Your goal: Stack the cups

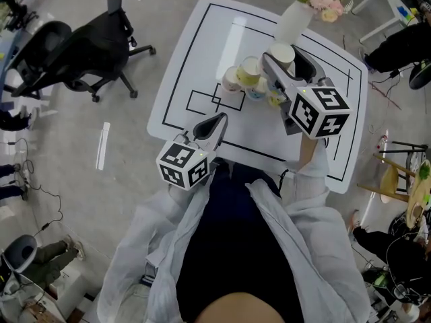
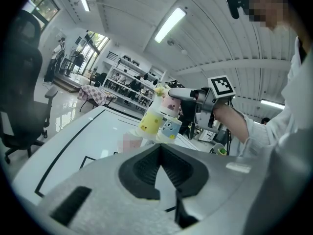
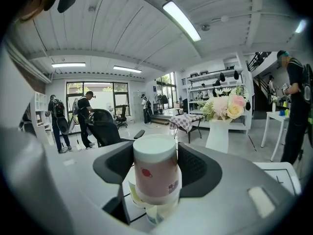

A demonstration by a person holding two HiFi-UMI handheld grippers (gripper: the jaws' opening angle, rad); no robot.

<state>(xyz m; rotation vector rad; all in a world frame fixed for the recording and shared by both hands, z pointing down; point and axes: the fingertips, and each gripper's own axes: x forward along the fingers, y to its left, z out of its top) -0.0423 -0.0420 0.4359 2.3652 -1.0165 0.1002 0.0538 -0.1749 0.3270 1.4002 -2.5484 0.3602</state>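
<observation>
My right gripper (image 1: 281,55) is shut on a pink paper cup (image 3: 155,175) held upside down, its white base up, with a jaw on each side. It hangs just above a yellow cup (image 1: 249,70) and a blue cup (image 1: 256,90) that stand close together on the white table (image 1: 202,46). Left of those two stands a pale cup (image 1: 231,79). The left gripper view shows the pink cup (image 2: 169,102) over the yellow cup (image 2: 150,122) and the blue cup (image 2: 171,129). My left gripper (image 1: 217,120) is shut and holds nothing, near the table's front edge.
A white vase of flowers (image 1: 296,19) stands at the table's far side behind the cups. A black office chair (image 1: 81,52) is on the floor to the left. Black lines mark the tabletop. People stand in the room in the distance (image 3: 85,116).
</observation>
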